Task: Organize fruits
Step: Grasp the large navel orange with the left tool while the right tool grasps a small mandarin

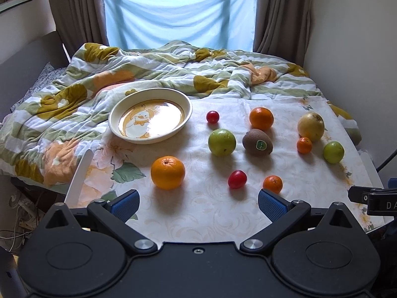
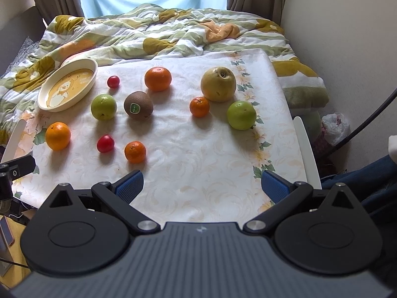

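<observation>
Round glossy fruits (image 1: pixel 168 172) on patterned cloth (image 1: pixel 198 213)

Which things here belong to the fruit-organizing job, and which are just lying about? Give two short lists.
Belongs to the job:
plate
two large oranges
two small tangerines
two cherry tomatoes
two green apples
kiwi
pear
left gripper and right gripper, both open

Just lying about:
quilt
curtains
plastic bag
</observation>
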`<state>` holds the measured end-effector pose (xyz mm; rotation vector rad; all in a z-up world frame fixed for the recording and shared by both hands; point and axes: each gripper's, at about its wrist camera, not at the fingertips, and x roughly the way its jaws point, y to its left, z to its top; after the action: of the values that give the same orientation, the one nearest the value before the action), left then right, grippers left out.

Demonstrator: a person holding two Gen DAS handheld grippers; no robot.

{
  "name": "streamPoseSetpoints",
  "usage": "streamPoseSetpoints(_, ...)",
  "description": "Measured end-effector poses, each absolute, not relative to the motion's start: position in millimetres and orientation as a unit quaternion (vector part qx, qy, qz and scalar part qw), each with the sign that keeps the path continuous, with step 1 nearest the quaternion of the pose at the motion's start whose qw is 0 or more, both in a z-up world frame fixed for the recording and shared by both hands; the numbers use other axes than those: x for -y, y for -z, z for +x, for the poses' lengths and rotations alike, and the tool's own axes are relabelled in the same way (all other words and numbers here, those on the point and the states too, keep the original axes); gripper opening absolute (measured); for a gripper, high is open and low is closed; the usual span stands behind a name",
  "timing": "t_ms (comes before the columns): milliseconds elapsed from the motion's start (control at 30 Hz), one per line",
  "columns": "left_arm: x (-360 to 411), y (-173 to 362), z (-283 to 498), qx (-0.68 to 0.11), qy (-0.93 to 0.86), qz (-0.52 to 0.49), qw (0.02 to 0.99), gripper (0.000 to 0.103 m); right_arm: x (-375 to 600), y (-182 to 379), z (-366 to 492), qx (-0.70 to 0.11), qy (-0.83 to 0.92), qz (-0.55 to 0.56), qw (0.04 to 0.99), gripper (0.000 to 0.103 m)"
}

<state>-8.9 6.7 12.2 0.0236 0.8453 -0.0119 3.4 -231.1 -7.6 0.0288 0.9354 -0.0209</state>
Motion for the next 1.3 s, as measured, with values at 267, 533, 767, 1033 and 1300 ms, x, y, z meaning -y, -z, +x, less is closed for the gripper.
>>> streamPoseSetpoints(267,-25.5,-3.6,-1.6,-0.404,-0.033,0.006,0.914,0.103,229.0,10.9,14.4,-0.441,-0.036,0.001,0.897,0.103)
streamPoseSetpoints(533,-57.2,15.0,23.4,-0.401,-0.023,0.010,0.916,0.103,211.2,31.9,33.2,-0.445,-0.055,0.025,0.894,0.103)
streamPoseSetpoints(767,-74.3,45.2,57.8,-0.431,0.028,0.042,0.901,0.101,184.2,56.0,46.9,-0.454,-0.023,0.050,0.889,0.103)
streamPoseSetpoints(1033,-78.4,79.9,91.0,-0.461,0.097,0.066,0.880,0.092,154.9,85.4,59.5,-0.468,0.028,0.071,0.881,0.103)
streamPoseSetpoints(1300,-81.7,95.8,113.8,-0.470,0.137,0.074,0.869,0.084,135.3,100.9,70.0,-0.472,0.060,0.077,0.876,0.102)
